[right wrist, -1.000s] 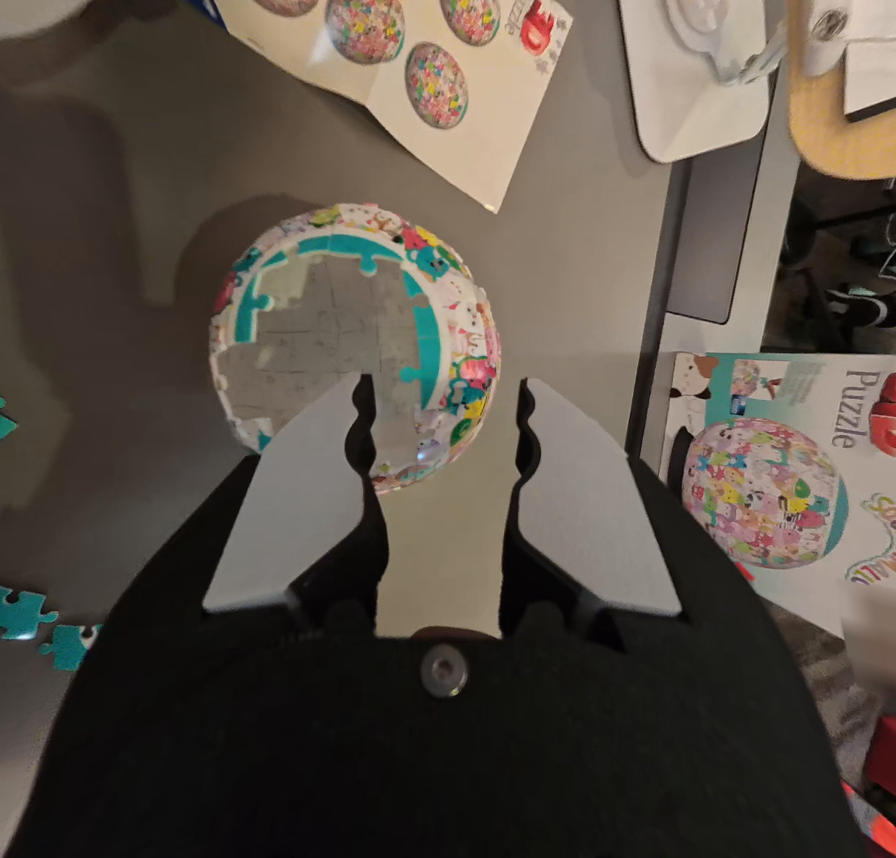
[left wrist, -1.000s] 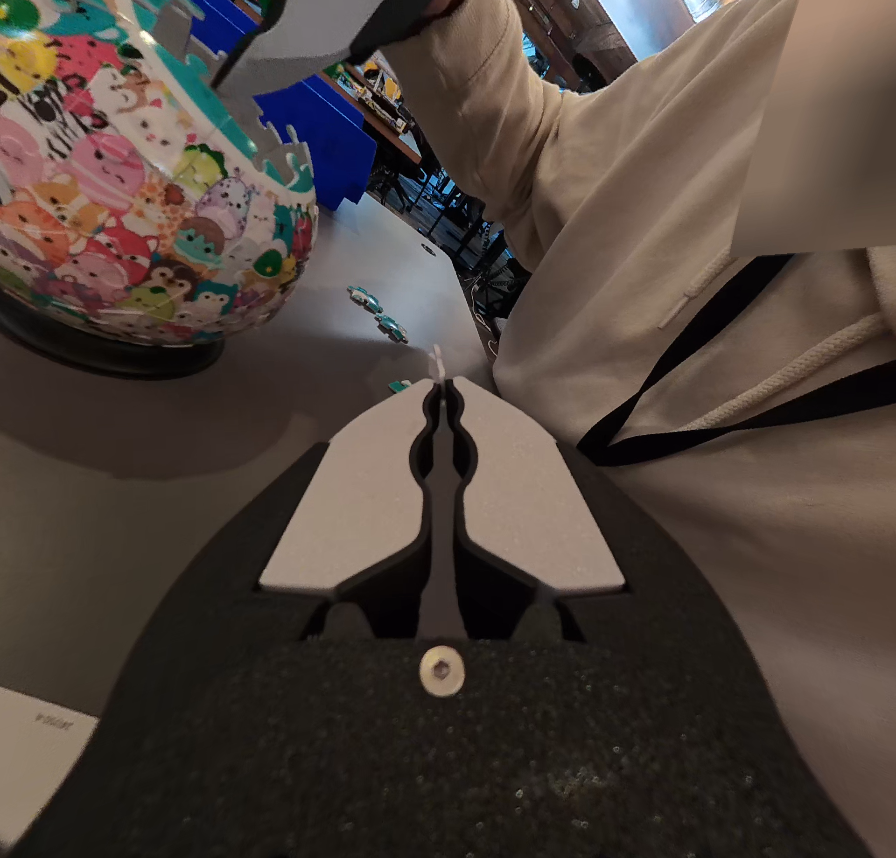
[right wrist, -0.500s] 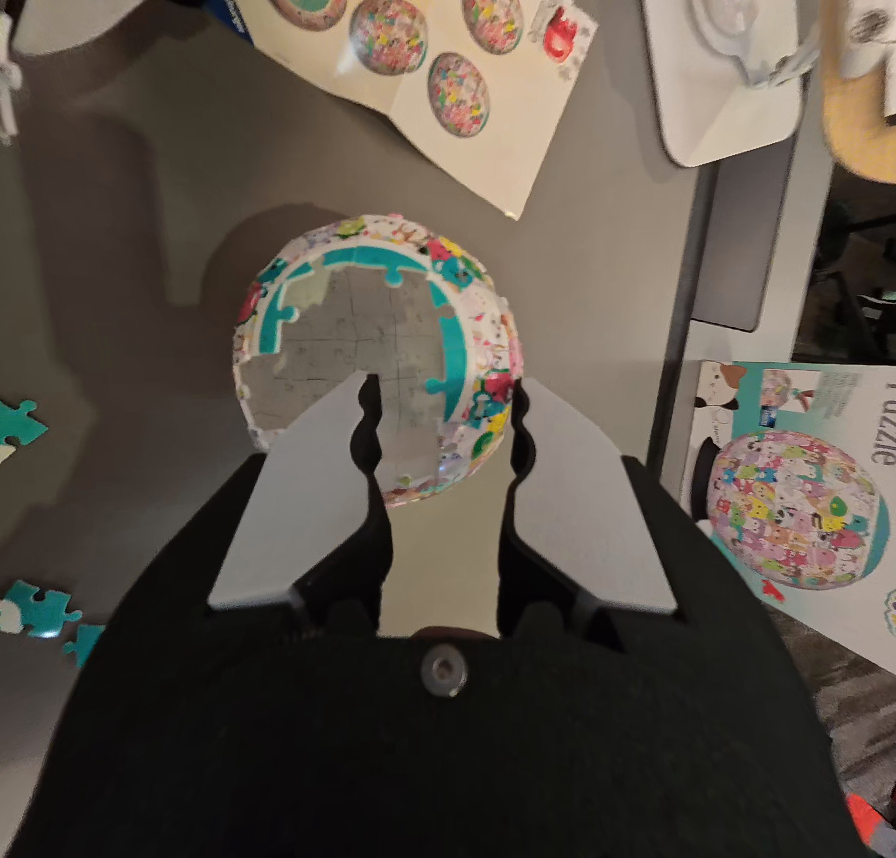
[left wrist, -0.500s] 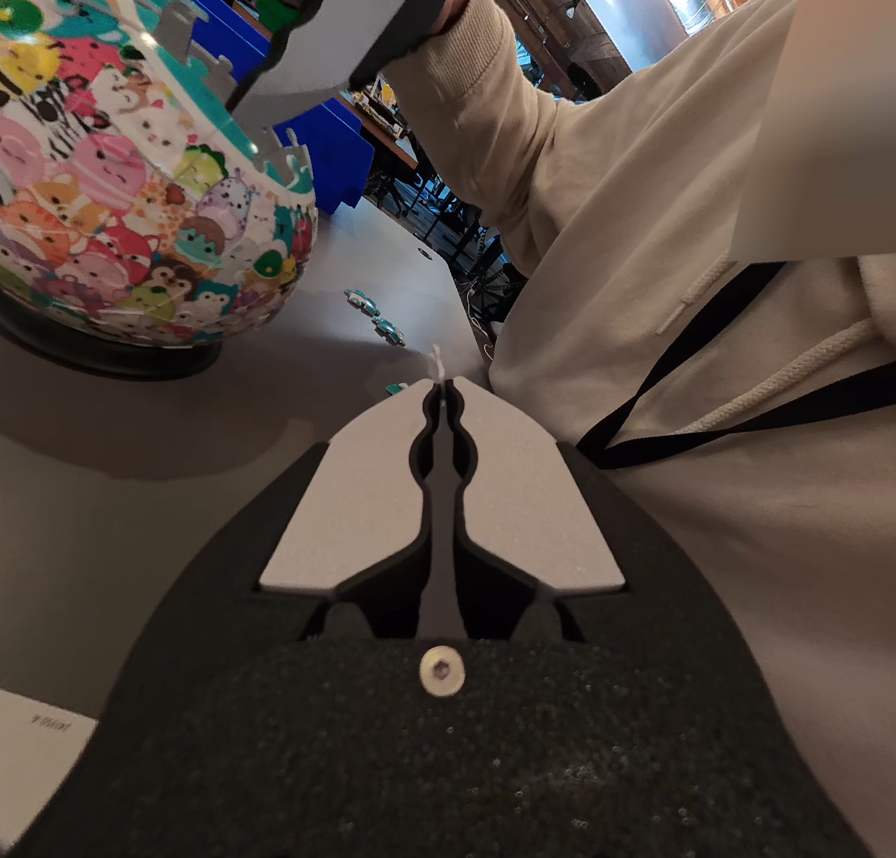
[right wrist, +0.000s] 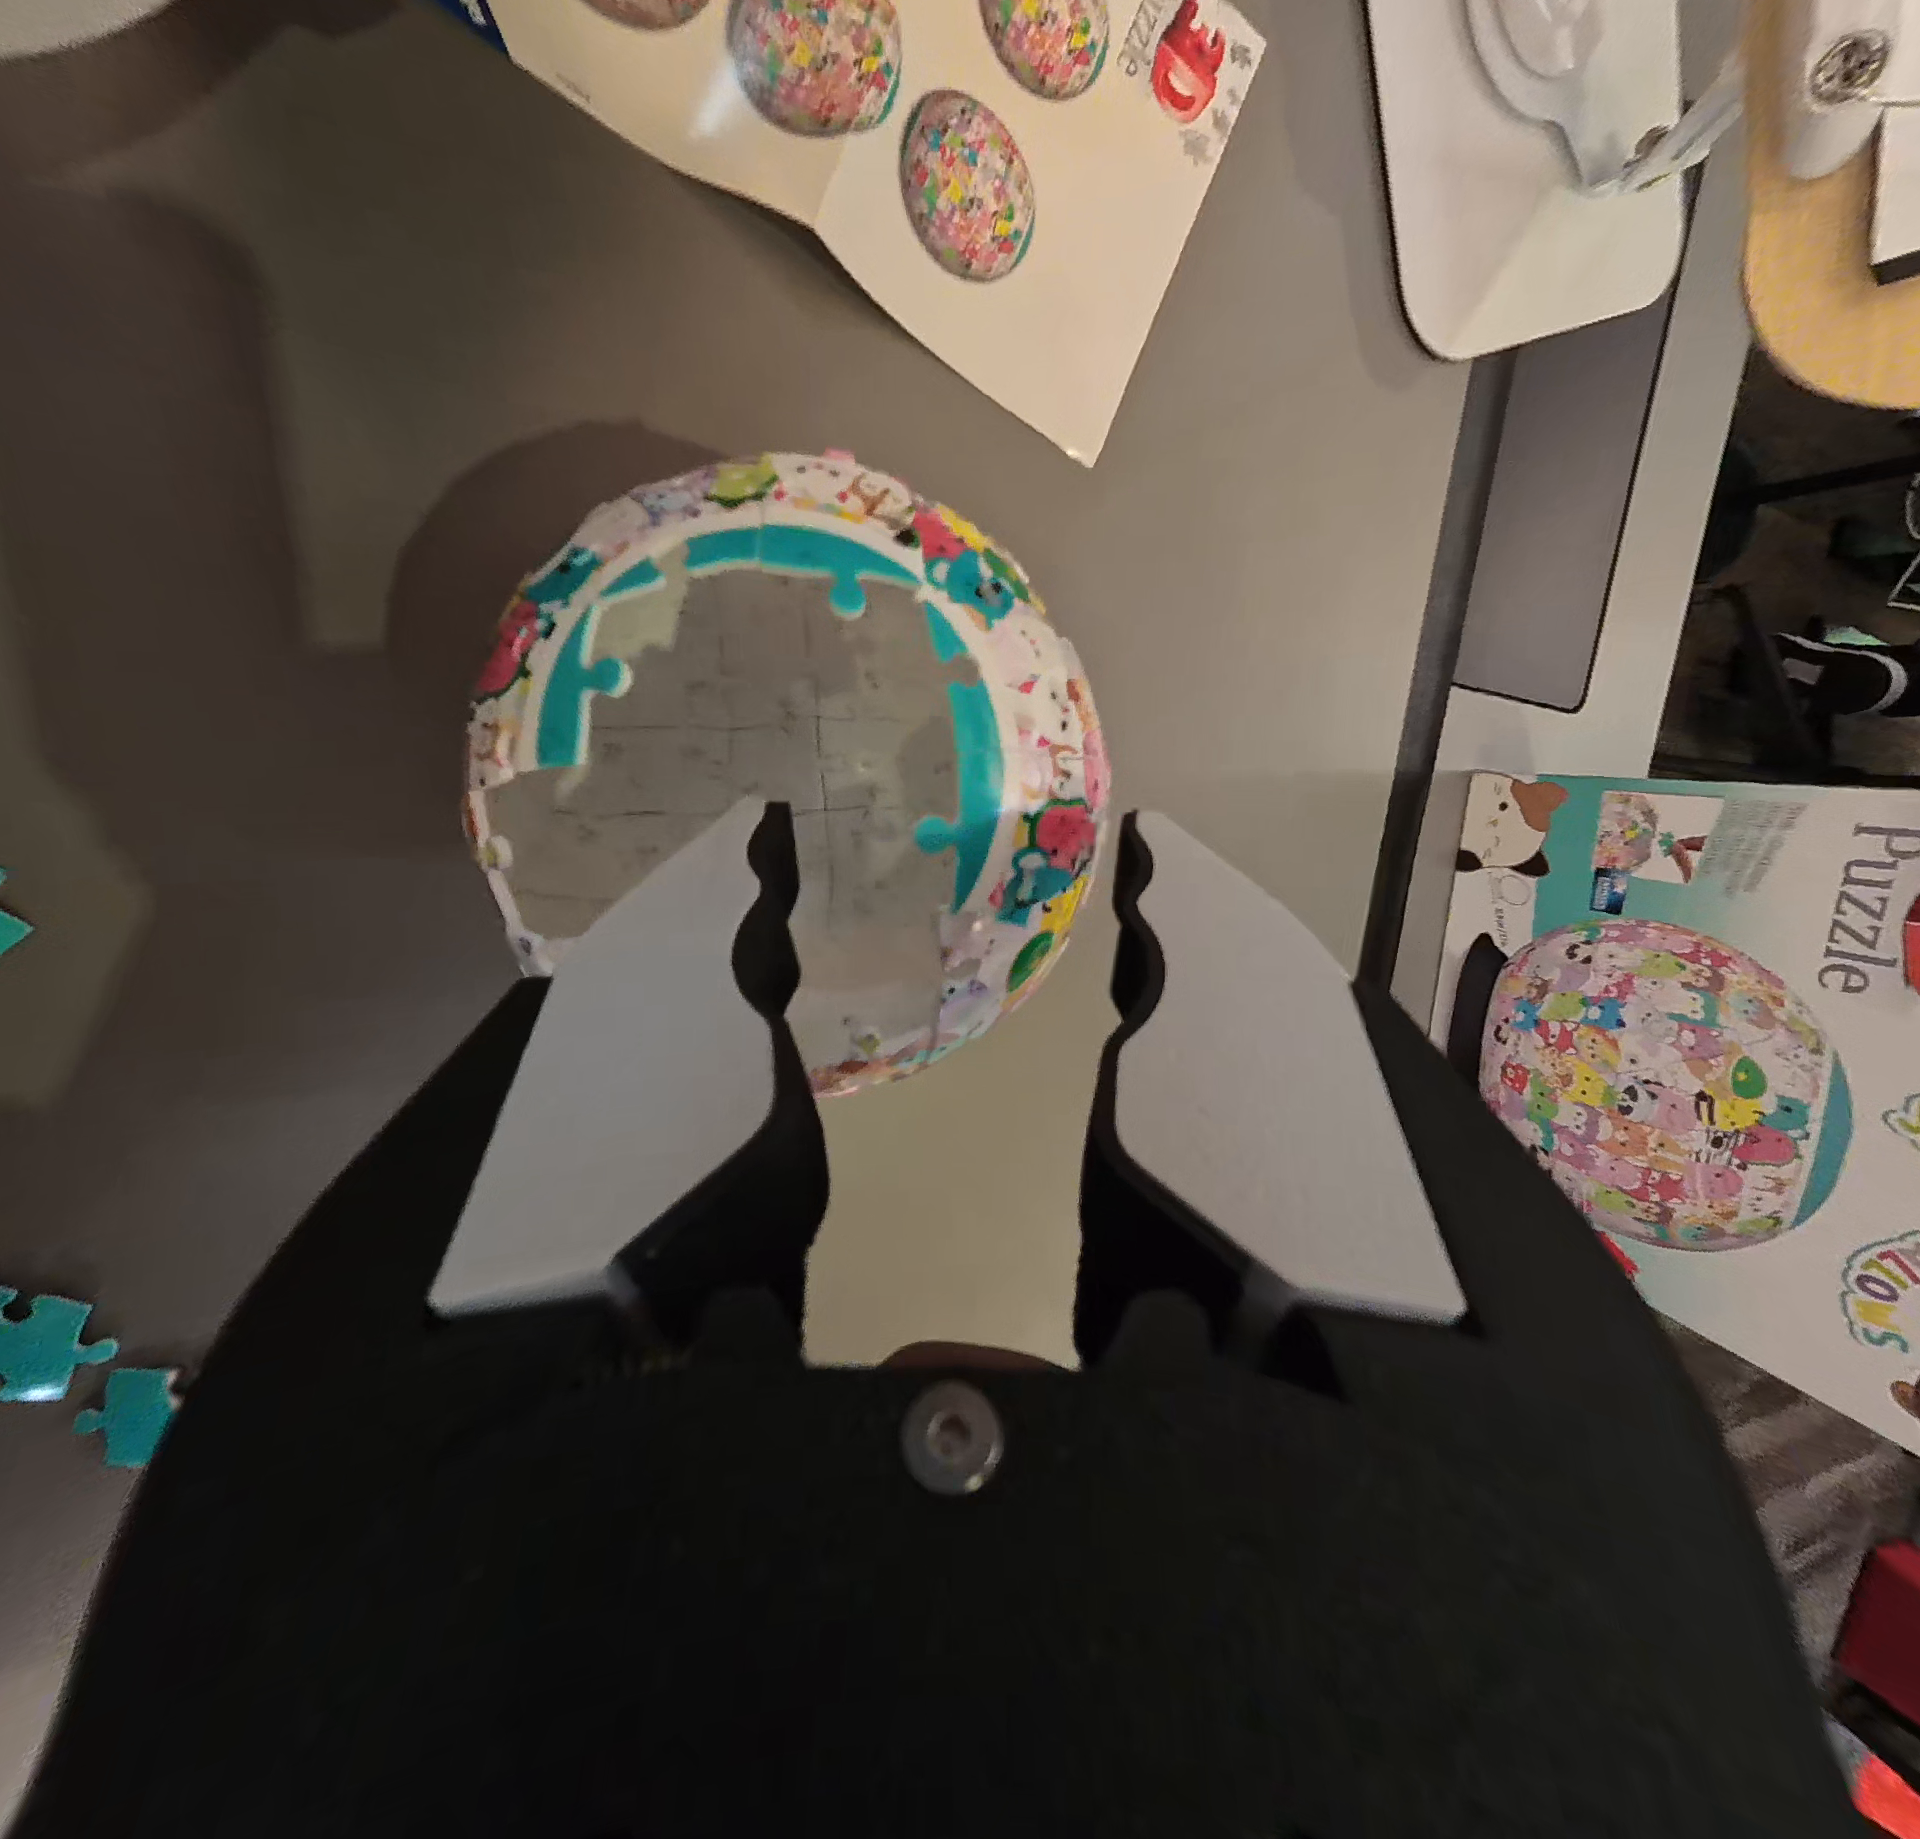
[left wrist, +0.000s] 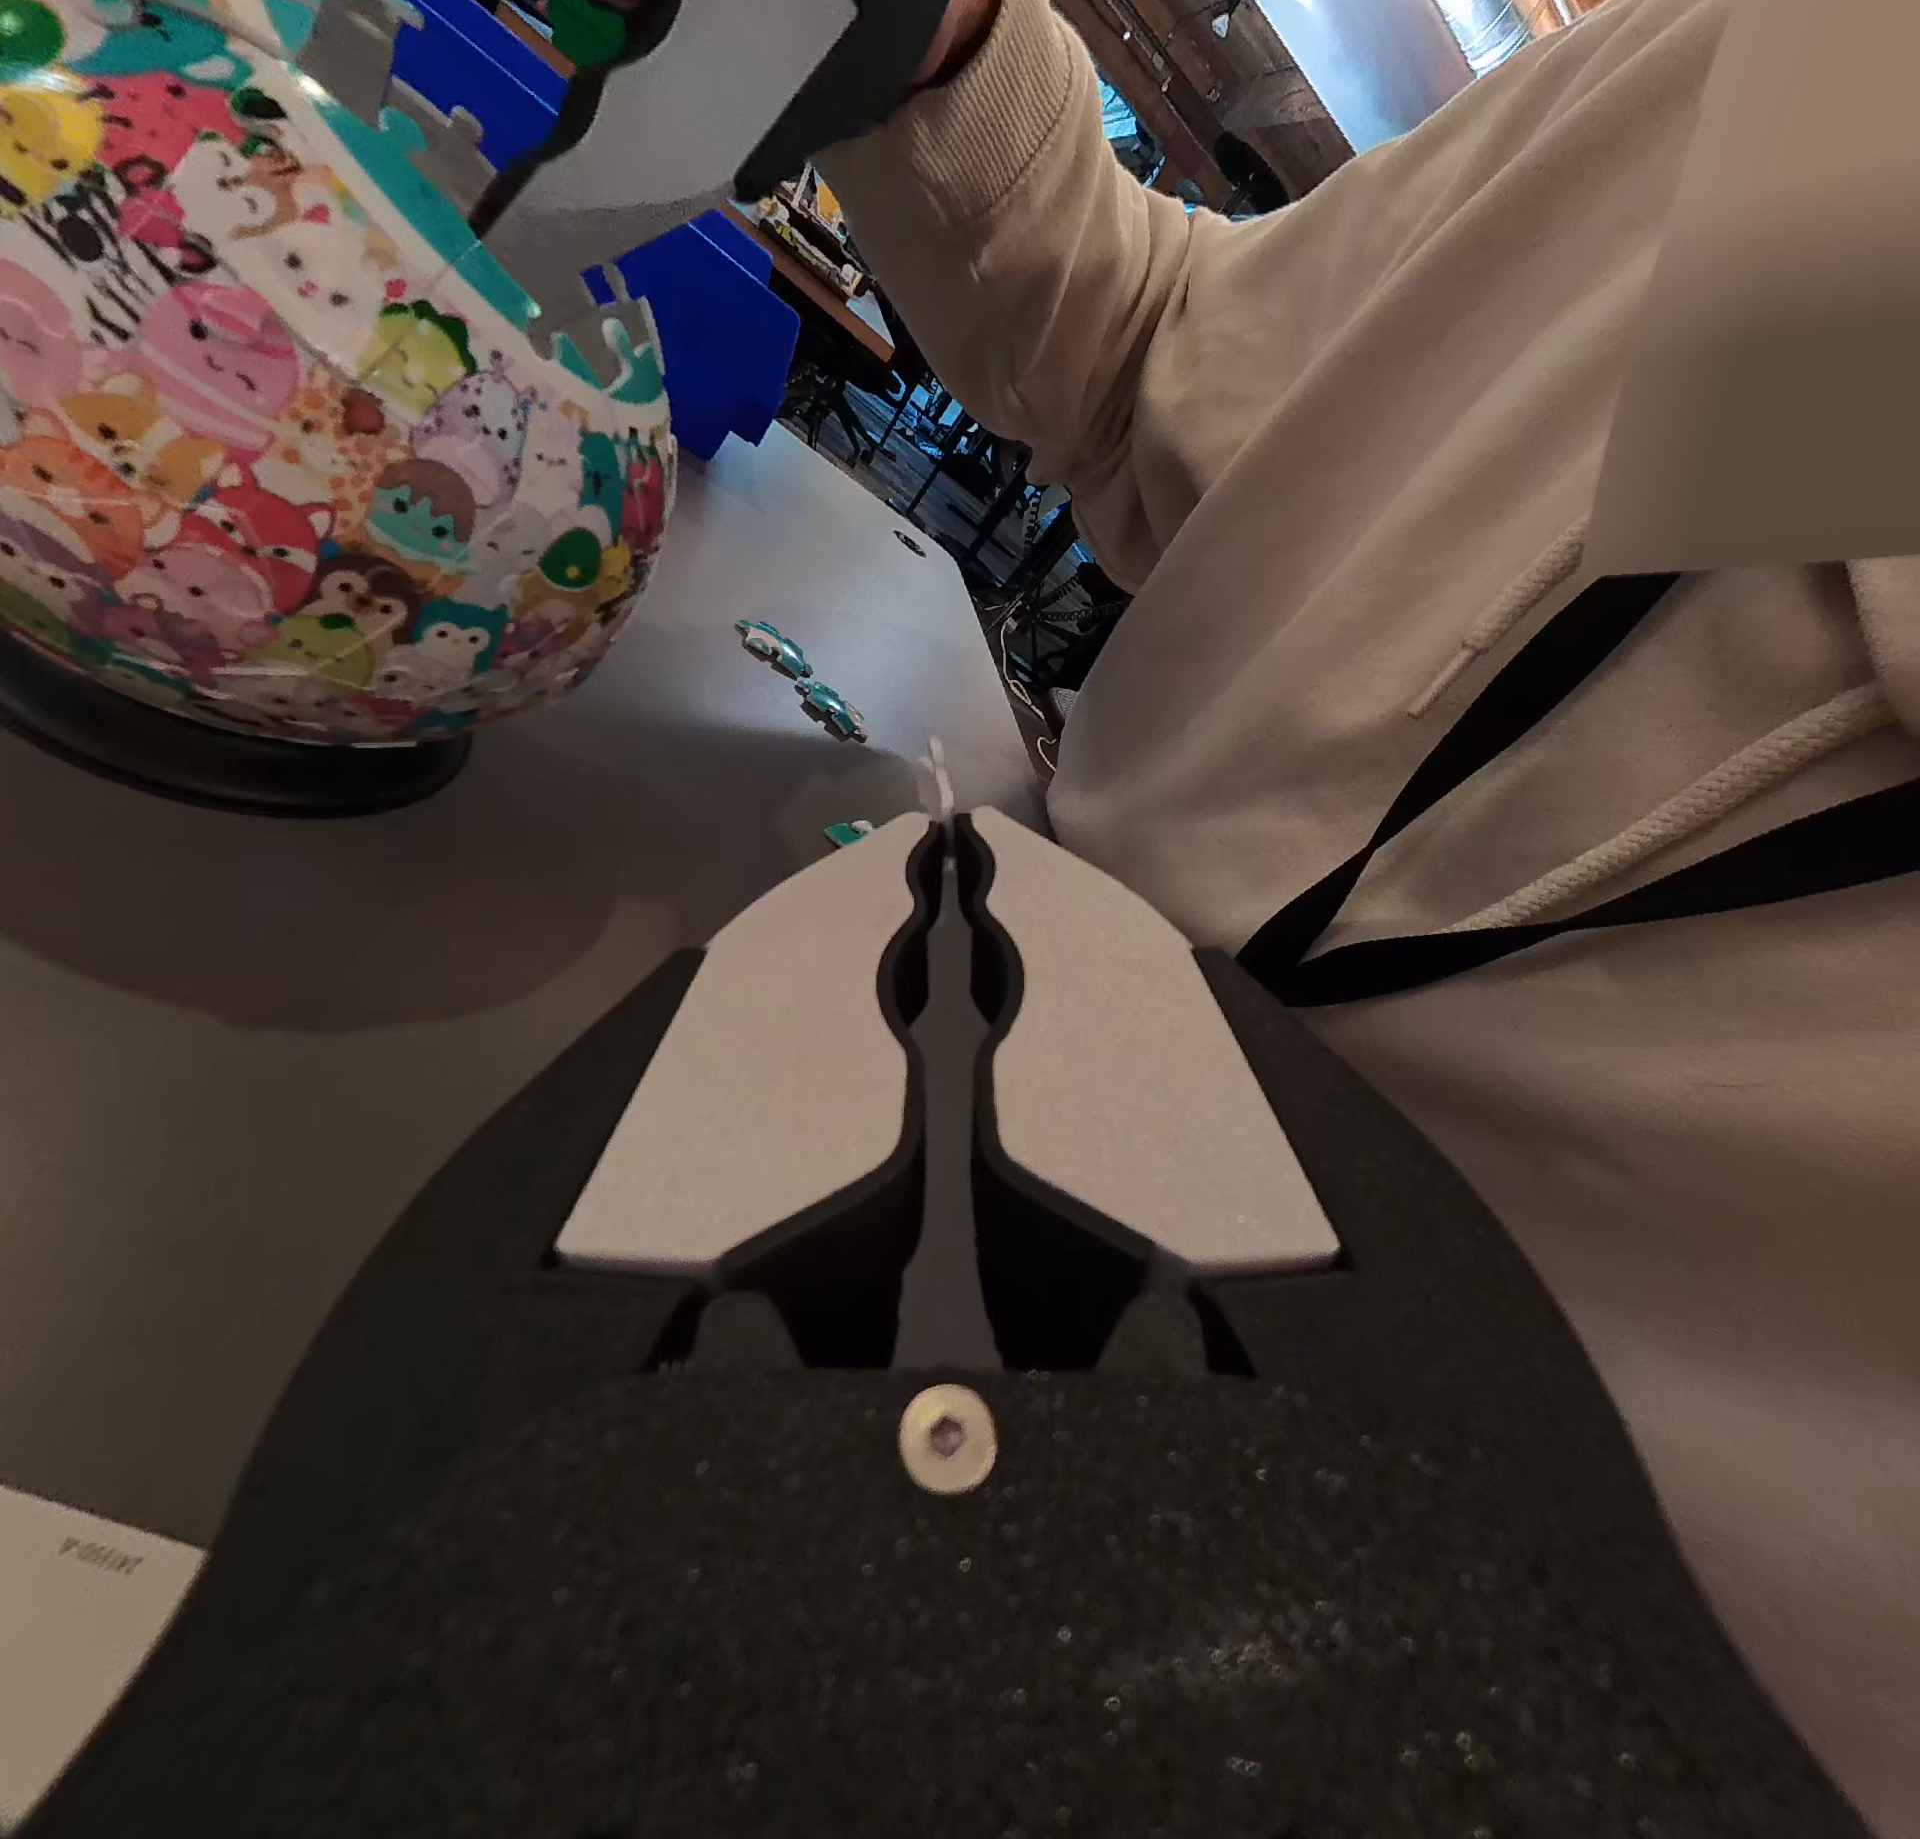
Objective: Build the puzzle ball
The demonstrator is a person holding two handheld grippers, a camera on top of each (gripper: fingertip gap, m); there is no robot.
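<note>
On the grey table (right wrist: pixel 312 355), the partly built puzzle ball (right wrist: pixel 790 750) sits on a dark round stand (left wrist: pixel 239 771), its top still uncovered so that the grey inner faces of the pieces show inside a jagged teal rim. Right gripper (right wrist: pixel 951 823): held above the ball, pointing down into the hollow, its jaws apart and holding nothing. Left gripper (left wrist: pixel 948 821): low over the table beside the ball, its jaws pressed together on a small pale puzzle piece (left wrist: pixel 935 781) that stands up edge-on from the tips. Loose teal pieces (left wrist: pixel 805 672) lie on the table just beyond the left gripper's tips, and further ones (right wrist: pixel 62 1363) at the left edge of the right wrist view. Printed instruction sheet (right wrist: pixel 935 127): flat on the table beyond the ball. Puzzle box (right wrist: pixel 1683 1062): off to the ball's right, past the table edge. Person in a cream hooded top (left wrist: pixel 1455 439) close behind the left gripper
</note>
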